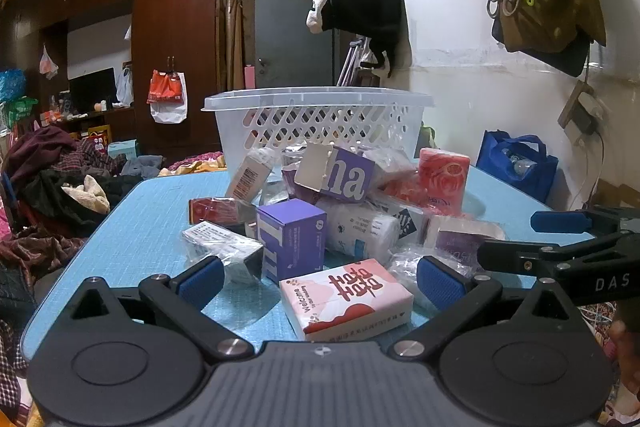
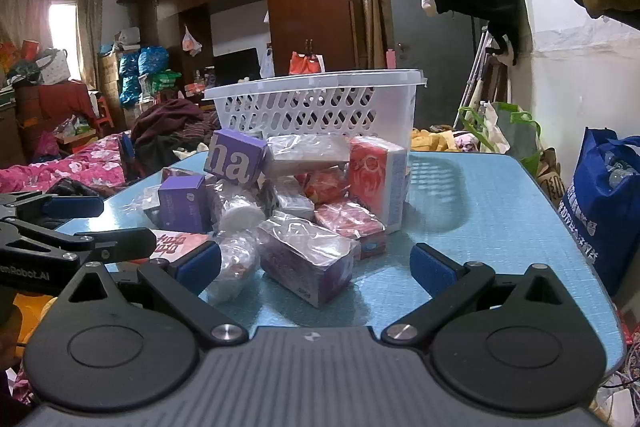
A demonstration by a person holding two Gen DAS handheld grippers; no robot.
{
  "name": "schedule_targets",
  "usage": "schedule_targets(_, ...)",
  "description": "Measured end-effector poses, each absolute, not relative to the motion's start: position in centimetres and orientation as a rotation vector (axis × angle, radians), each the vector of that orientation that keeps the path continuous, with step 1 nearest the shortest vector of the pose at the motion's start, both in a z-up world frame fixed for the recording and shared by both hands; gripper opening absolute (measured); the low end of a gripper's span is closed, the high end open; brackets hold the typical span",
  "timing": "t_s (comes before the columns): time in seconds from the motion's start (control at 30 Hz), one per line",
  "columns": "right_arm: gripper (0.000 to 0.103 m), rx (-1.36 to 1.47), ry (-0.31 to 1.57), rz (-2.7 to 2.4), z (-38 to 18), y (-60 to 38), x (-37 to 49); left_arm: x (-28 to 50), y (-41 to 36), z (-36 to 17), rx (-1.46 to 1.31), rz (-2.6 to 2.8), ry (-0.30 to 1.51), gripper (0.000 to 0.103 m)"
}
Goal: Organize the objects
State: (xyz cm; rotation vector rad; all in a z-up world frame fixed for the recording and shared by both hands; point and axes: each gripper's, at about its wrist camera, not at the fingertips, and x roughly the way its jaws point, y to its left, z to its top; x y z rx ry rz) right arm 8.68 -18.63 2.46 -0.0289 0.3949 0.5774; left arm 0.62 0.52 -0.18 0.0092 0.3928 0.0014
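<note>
Up front in the left wrist view, the left gripper (image 1: pixel 320 281) gapes wide and empty, a pink pack (image 1: pixel 346 299) lying between its fingers on the blue table (image 1: pixel 132 227). Behind sits the heap of boxes (image 1: pixel 328 207), then the white basket (image 1: pixel 320 119).

Right wrist view — the right gripper (image 2: pixel 316 265) likewise stands wide, holding nothing, just before a wrapped purple box (image 2: pixel 308 263).

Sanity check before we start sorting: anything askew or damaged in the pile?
Yes. The purple "ha" box sits tilted on top of the pile with an end flap open. The rest is a loose heap in front of the white basket, which looks empty through its lattice. Both claws, left and right, are open.
</note>
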Motion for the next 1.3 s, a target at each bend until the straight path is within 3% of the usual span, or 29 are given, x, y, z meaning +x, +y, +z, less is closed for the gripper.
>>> schedule_targets(1.3, 0.103, -0.028, 0.399, 0.586, 2.38, -18.32, 8.33, 0.6, 0.3, -0.2, 0.016, 0.002, 0.386, 0.103)
